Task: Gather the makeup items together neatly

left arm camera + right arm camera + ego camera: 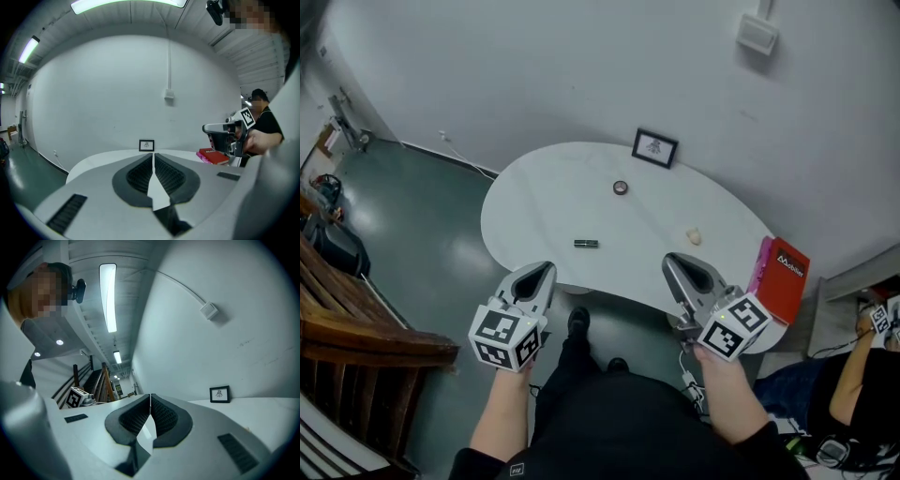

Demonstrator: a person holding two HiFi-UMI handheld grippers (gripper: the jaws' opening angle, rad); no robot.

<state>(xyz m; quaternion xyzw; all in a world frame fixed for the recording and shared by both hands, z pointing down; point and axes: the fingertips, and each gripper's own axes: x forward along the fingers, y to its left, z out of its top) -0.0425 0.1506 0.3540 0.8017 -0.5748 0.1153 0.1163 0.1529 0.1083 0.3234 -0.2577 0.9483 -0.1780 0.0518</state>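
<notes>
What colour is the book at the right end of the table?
The book is red, with pink along one side; the head view shows it best.

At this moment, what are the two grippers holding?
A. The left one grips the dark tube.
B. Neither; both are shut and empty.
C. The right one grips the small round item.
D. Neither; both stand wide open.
B: the fingers of the left gripper and the right gripper meet with nothing between them; the dark tube and round item lie on the table.
</notes>
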